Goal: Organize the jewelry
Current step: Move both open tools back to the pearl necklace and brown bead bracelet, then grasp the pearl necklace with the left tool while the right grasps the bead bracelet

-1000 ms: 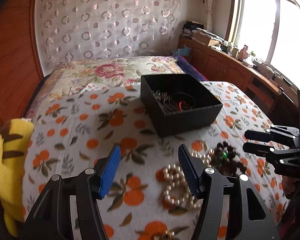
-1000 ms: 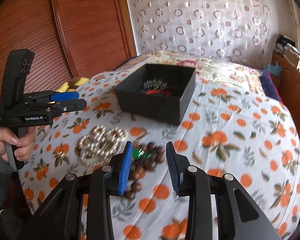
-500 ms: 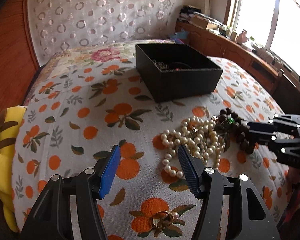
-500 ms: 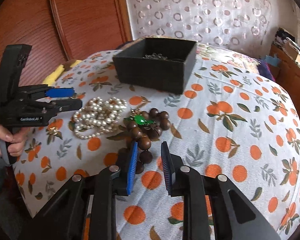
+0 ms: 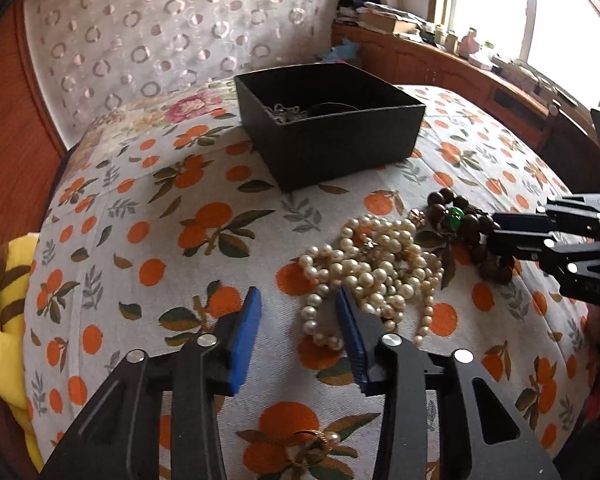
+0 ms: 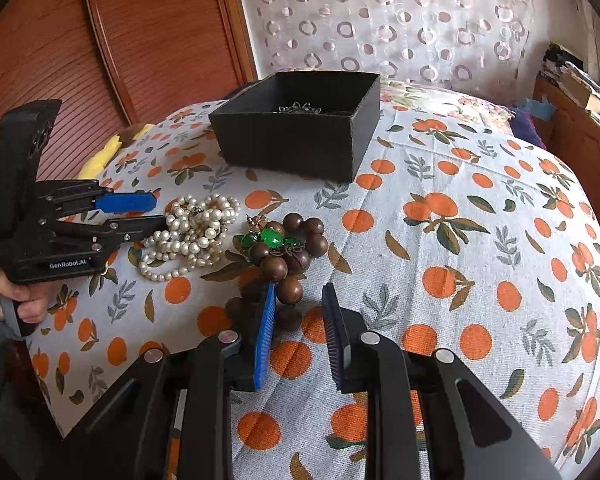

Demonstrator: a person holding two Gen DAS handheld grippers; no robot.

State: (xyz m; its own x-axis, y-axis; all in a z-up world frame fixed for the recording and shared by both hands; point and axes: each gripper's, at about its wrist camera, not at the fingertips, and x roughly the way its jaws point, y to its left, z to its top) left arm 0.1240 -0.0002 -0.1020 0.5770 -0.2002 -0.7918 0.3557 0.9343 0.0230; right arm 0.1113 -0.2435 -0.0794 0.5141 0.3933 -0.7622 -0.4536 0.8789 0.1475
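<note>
Trouble is most likely with the wooden bead bracelet (image 6: pixel 288 264), which lies on the bedspread (image 6: pixel 480 240) in front of the black box (image 6: pixel 300 136), touching the pearl necklace (image 6: pixel 192 236) heaped on its left. The right gripper (image 6: pixel 299 320) has its jaws released around the nearest beads; closing on one round bead could let the strand roll free or drag pearls along. The left gripper (image 5: pixel 298 334) is also released, at the pearls' near edge.
</note>
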